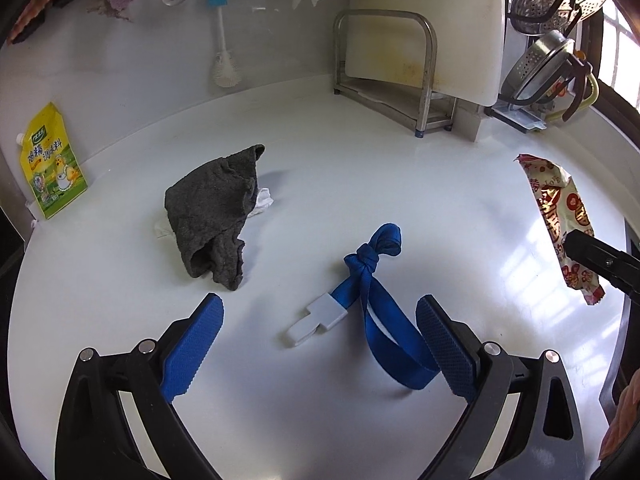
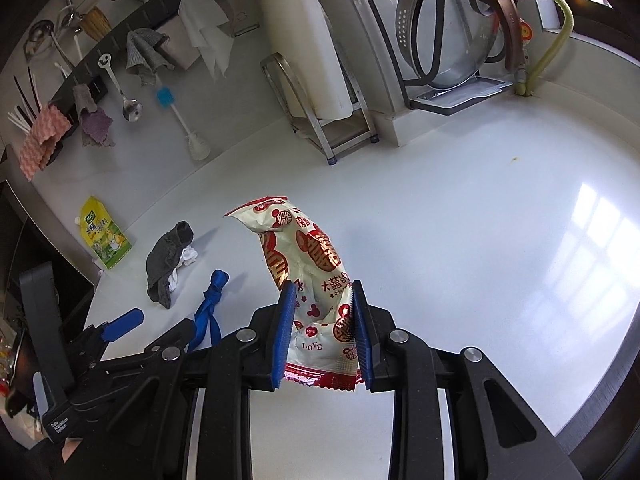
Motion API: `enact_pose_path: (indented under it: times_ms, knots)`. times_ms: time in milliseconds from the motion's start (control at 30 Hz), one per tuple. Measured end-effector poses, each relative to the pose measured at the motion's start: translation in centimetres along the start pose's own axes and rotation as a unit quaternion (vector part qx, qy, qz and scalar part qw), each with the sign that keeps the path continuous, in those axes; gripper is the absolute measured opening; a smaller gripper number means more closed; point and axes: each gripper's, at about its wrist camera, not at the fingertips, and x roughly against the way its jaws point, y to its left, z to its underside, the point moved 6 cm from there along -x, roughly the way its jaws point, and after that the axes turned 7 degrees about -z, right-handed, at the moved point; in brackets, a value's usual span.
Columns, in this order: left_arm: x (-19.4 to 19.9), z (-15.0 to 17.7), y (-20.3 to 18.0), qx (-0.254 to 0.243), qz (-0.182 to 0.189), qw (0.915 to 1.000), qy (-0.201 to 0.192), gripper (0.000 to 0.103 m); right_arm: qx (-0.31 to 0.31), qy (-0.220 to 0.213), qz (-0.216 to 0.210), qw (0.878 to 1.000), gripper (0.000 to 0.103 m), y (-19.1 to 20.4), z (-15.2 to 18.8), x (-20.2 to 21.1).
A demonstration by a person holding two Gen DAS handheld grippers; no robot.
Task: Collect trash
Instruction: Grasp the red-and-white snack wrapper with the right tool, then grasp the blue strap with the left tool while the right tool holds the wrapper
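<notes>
Your right tool [image 2: 322,332] pinches the light, crinkly snack wrapper [image 2: 308,264] near its sealed end; left tool [image 1: 320,344] gapes empty over the limp blue strap [image 1: 376,280].

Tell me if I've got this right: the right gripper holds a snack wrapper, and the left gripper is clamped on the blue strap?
Not quite. The left gripper is open, not clamped; the blue strap lies loose on the counter, as the left wrist view shows. The right gripper does hold the snack wrapper.
</notes>
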Motion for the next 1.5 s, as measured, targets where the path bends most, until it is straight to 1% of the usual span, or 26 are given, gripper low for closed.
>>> enact_pose_path:
  times_ms: [167,233,300,367,400,433,567,633,667,700,733,833,900,933,1033,1133,1333,1500]
  knots:
    - [-1.8,-0.4,-0.7,0.012,-0.001,0.9996,0.026,0.095,-0.009,0.001,-0.011,1.0,0.027,-0.3,0.0,0.1]
    - [-2.4,-0.3,-0.9,0.011,-0.006,0.9994,0.034,0.095,-0.008,0.0,-0.014,1.0,0.027,-0.2,0.0,0.2]
    - [-2.9,-0.2,-1.0,0.008,-0.019,0.9989,0.042,0.095,-0.008,-0.001,-0.017,1.0,0.027,-0.1,-0.1,0.3]
    - [-3.1,-0.3,-0.9,0.009,-0.019,0.9987,0.046,0.094,-0.008,-0.002,-0.018,1.0,0.027,-0.1,-0.1,0.4]
    - [-3.1,-0.3,-0.9,0.01,-0.02,0.9986,0.047,0.092,-0.009,-0.002,-0.019,1.0,0.027,-0.1,-0.1,0.4]
    - [-3.3,-0.3,-0.8,0.01,-0.021,0.9985,0.05,0.088,-0.01,-0.002,-0.019,1.0,0.027,-0.2,-0.1,0.4]
    - [-3.5,-0.3,-0.8,0.016,-0.018,0.9984,0.052,0.08,-0.01,-0.003,-0.019,1.0,0.027,-0.2,-0.1,0.4]
    - [-3.3,-0.3,-0.9,0.015,-0.013,0.9987,0.048,0.068,-0.01,-0.003,-0.019,1.0,0.027,-0.2,-0.1,0.4]
    - [-3.2,-0.3,-0.9,0.015,-0.01,0.9988,0.045,0.064,-0.01,-0.002,-0.019,1.0,0.027,-0.2,-0.1,0.4]
    - [-3.1,-0.3,-1.0,0.014,-0.007,0.999,0.043,0.055,-0.011,-0.002,-0.02,1.0,0.027,-0.2,-0.1,0.4]
    - [-3.0,-0.3,-1.1,0.013,-0.002,0.9991,0.041,0.052,-0.011,-0.002,-0.019,1.0,0.027,-0.2,-0.1,0.4]
    - [-2.6,-0.1,-1.5,0.004,0.009,0.9992,0.038,0.025,-0.011,-0.001,-0.019,1.0,0.027,-0.2,0.0,0.5]
    - [-2.3,0.1,-1.7,0.001,0.016,0.9991,0.04,0.015,-0.01,0.0,-0.019,1.0,0.027,-0.2,0.1,0.4]
    - [-2.1,0.3,-1.6,0.003,0.019,0.999,0.041,0.013,-0.01,0.001,-0.018,1.0,0.027,-0.1,0.1,0.4]
    - [-1.6,0.7,-1.4,0.015,0.034,0.9981,0.048,0.01,-0.006,0.001,-0.015,1.0,0.027,0.0,0.3,0.3]
    - [-0.8,1.3,-1.2,0.02,0.039,0.9979,0.048,0.007,-0.003,-0.001,-0.013,1.0,0.027,0.3,0.4,0.4]
    - [1.8,2.8,0.0,0.016,0.028,0.9992,0.023,0.007,0.014,-0.001,-0.011,1.0,0.027,1.6,1.0,0.6]
    - [4.8,4.0,1.1,0.013,0.031,0.9994,0.0,0.006,0.025,-0.004,-0.014,1.0,0.027,3.1,2.3,1.6]
